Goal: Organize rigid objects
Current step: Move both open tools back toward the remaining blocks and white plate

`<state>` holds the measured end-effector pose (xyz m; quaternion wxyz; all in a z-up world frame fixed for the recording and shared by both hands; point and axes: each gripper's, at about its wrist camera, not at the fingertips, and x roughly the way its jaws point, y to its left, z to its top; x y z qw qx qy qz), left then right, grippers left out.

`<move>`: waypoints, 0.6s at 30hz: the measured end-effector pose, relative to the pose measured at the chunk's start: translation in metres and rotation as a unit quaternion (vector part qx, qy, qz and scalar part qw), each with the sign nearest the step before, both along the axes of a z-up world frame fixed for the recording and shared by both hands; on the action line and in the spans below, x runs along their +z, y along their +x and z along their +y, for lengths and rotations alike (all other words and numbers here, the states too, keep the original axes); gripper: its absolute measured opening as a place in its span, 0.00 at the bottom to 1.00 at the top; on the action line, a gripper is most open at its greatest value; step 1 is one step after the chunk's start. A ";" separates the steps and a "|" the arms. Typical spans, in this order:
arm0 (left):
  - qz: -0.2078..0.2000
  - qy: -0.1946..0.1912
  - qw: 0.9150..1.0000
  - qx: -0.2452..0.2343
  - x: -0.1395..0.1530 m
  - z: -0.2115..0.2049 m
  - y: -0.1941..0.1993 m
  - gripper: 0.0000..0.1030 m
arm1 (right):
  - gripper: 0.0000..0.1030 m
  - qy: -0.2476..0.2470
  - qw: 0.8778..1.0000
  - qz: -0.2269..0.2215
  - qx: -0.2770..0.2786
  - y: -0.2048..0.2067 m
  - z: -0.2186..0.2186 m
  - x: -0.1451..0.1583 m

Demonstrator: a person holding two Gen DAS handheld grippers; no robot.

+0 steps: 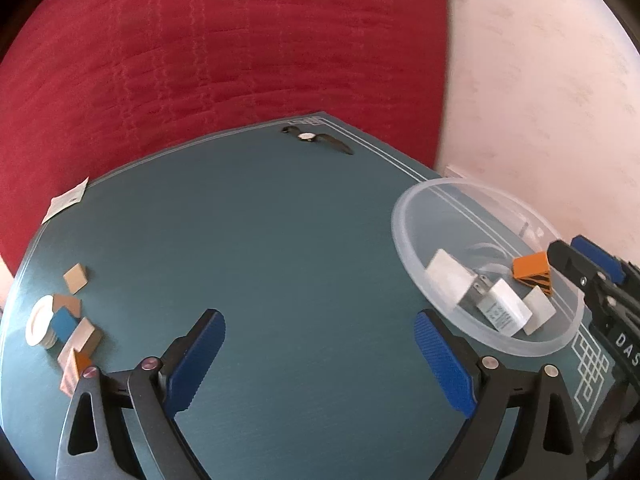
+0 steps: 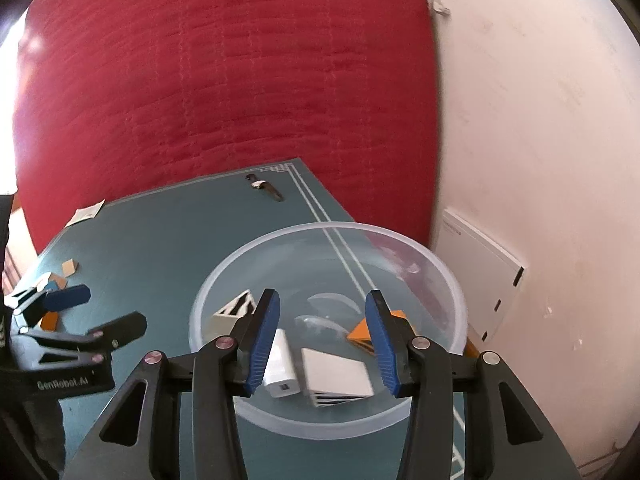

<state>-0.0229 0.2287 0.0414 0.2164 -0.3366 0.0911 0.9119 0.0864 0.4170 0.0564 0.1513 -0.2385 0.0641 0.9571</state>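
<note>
A clear plastic bowl [image 1: 400, 216] [image 2: 320, 226] stands at the right of the teal mat. In it lie a white charger [image 1: 504, 308] [image 2: 280, 376], white blocks [image 2: 336, 376] and an orange striped block [image 1: 530, 268] [image 2: 360, 332]. My right gripper [image 2: 322, 300] [image 1: 576, 256] hangs over the bowl, open, with nothing between its blue pads; the orange block lies just beside the right finger. My left gripper [image 1: 318, 320] [image 2: 94, 312] stands wide open over bare mat, holding nothing. A pile of wooden, blue and orange blocks [image 1: 74, 320] lies to its left.
A white round stack [image 1: 38, 320] sits beside the block pile. A wristwatch [image 1: 316, 138] [image 2: 264, 188] lies near the mat's far edge, a paper tag [image 1: 66, 200] at its left edge. Red fabric [image 1: 240, 40] rises behind, and a white panel [image 2: 480, 272] leans on the wall.
</note>
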 end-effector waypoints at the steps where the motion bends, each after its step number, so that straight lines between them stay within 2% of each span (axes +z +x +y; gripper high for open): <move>1: 0.001 0.001 1.000 0.004 0.001 -0.003 0.000 0.95 | 0.45 0.002 1.000 -0.001 0.003 0.000 -0.003 0.000; 8: 0.018 0.006 0.999 0.040 0.007 -0.031 -0.003 0.97 | 0.45 0.013 1.000 -0.009 0.027 0.001 -0.025 -0.002; 18: 0.020 0.009 0.995 0.095 0.008 -0.088 -0.015 0.99 | 0.45 0.056 0.995 -0.016 0.077 0.000 -0.072 -0.007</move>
